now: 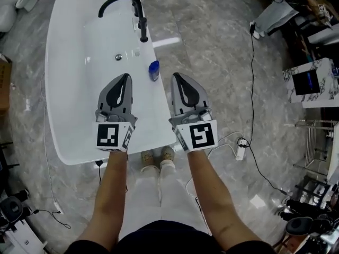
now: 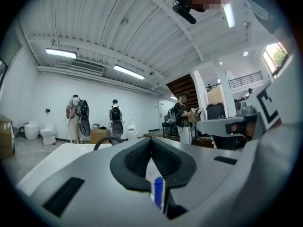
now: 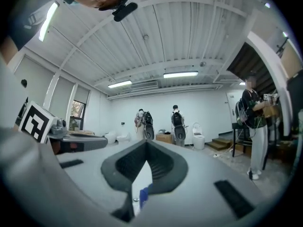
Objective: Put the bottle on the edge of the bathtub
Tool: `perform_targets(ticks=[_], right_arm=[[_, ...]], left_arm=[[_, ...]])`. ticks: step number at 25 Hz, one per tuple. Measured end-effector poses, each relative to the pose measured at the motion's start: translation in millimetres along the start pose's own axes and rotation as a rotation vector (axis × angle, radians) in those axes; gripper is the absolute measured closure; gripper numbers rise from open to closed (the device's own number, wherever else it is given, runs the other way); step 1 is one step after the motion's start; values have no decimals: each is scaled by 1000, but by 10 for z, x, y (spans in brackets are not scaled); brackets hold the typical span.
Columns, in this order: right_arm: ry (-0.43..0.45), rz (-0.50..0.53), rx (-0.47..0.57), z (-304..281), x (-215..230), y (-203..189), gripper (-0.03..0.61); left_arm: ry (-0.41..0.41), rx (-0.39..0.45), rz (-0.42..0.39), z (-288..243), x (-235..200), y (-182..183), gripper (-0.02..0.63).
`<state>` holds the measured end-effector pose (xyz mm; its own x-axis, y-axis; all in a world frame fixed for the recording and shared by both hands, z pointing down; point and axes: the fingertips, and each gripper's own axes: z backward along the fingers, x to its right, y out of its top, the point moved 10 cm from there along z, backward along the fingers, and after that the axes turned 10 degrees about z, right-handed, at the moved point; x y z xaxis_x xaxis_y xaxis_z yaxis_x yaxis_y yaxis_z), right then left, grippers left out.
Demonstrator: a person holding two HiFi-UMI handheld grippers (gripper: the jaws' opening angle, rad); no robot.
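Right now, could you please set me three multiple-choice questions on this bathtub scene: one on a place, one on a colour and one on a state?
1. Where does the blue bottle stand?
A. On the edge of the bathtub
B. On the floor
C. Between the left gripper's jaws

2. What colour is the faucet?
A. White
B. Black
C. Gold

3. How do the jaws of the left gripper stand?
A. Together, with nothing held
B. Wide apart
C. Closed on the bottle

Answers:
1 A: the head view shows the bottle upright on the white rim, just below the faucet.
2 B: the curved spout and handle are dark against the white tub.
3 A: the left gripper view shows the pads meeting at the tip, with the bottle far below them.
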<state>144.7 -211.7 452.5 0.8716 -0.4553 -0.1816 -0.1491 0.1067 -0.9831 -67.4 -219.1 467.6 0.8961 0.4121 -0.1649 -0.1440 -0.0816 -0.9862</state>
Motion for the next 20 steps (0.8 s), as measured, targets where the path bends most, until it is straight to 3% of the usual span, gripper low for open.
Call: perform_targets(ticks=[4, 12, 20], right_arm=[[-30, 2, -43, 216, 6, 499, 578], [-76, 46, 53, 607, -57, 1604, 578], [-89, 120, 126, 1061, -385, 2404, 578]], left_arm=[[47, 42, -40, 382, 137, 598, 611], [118, 82, -109, 1162, 393, 1669, 611], [110, 154, -93, 1923, 540, 2286, 611]])
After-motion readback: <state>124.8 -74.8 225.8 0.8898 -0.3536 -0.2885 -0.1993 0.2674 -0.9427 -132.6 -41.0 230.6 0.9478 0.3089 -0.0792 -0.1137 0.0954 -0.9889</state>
